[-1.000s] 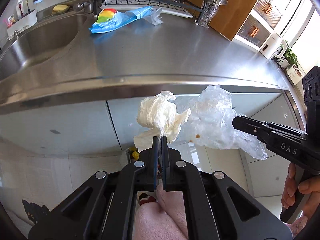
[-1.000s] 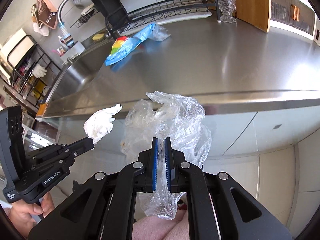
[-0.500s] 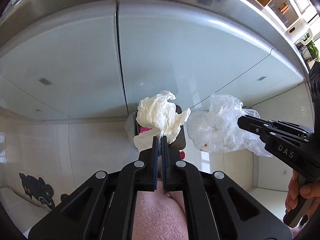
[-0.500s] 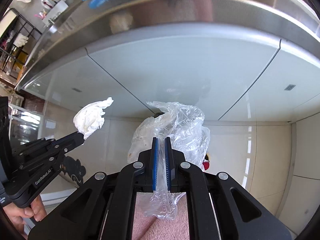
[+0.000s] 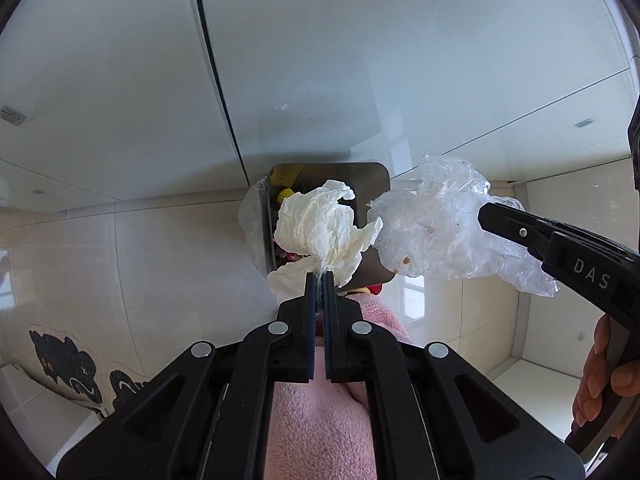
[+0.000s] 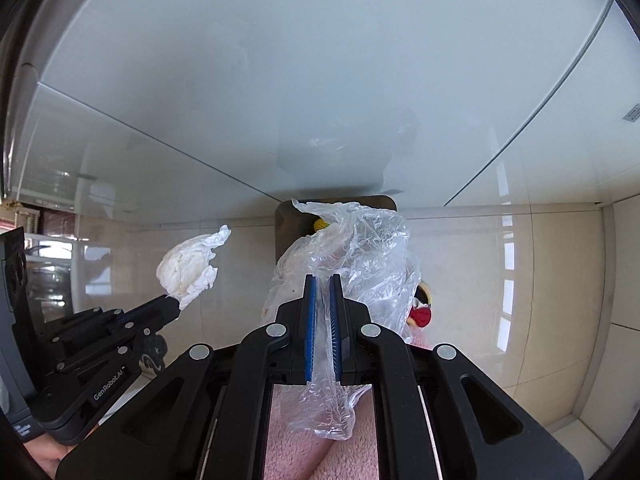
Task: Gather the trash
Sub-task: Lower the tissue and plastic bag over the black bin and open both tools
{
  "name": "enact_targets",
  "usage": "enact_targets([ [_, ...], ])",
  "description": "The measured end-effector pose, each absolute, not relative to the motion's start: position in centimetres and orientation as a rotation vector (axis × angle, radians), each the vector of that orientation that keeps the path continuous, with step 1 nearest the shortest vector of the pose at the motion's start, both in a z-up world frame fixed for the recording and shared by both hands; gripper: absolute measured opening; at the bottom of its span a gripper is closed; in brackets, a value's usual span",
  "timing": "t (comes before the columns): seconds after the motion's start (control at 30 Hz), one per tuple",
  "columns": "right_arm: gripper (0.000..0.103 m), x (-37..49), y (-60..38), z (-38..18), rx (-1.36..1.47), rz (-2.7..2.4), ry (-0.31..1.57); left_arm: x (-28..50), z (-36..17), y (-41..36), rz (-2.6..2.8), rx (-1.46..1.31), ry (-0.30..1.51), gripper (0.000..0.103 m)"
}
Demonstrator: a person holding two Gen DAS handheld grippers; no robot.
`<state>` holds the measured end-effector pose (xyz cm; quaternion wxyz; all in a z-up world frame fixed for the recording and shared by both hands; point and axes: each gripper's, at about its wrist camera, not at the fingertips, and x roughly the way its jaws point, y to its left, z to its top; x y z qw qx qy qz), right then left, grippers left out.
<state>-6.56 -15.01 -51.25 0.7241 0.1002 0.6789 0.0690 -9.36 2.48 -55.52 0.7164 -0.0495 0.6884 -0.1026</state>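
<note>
My left gripper (image 5: 319, 276) is shut on a crumpled white paper tissue (image 5: 320, 232), which also shows in the right wrist view (image 6: 188, 268). My right gripper (image 6: 322, 280) is shut on a crumpled clear plastic bag (image 6: 356, 248), seen from the left wrist view (image 5: 440, 236) beside the tissue. Both pieces hang above an open dark trash bin (image 5: 372, 176) on the floor below, lined with clear plastic and holding yellow and red scraps. The bin's rim (image 6: 286, 216) shows behind the bag in the right wrist view.
White glossy cabinet doors (image 5: 320, 60) fill the upper view, with cream floor tiles (image 5: 160, 264) below. A black cat-shaped mat (image 5: 64, 364) lies at lower left. My pink-clad legs (image 5: 316, 420) are under the grippers.
Both grippers have dropped from counter height and tipped down toward the floor, still holding the tissue and the bag. The counter has left view and the trash bin has come into view beneath them.
</note>
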Motion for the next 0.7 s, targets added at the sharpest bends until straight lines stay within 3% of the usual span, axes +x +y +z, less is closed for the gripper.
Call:
enact_targets([
  [0.47, 0.012, -4.5, -14.9, -57.3, 0.321, 0.144, 1.585, -7.0, -60.9, 0.7, -0.268, -0.165, 1.586, 0.005],
  [0.53, 0.012, -4.3, -14.7, -57.3, 0.336, 0.148, 1.592, -6.8, -60.8, 0.5, -0.269, -0.157, 1.588, 0.019],
  [0.57, 0.013, -4.1, -14.7, -57.3, 0.338, 0.146, 1.591, -6.8, -60.8, 0.5, -0.267, -0.156, 1.588, 0.031],
  [0.6, 0.016, -4.1, -14.6, -57.4, 0.341, 0.141, 1.595, -6.6, -60.9, 0.5, -0.262, -0.152, 1.586, 0.040],
  [0.63, 0.041, -4.0, -14.7, -57.4, 0.350, 0.136, 1.600, -6.6, -60.8, 0.6, -0.256, -0.150, 1.584, 0.043],
  [0.7, 0.072, -4.0, -14.9, -57.2, 0.359, 0.111, 1.571, -6.5, -60.6, 0.8, -0.242, -0.151, 1.586, 0.059],
])
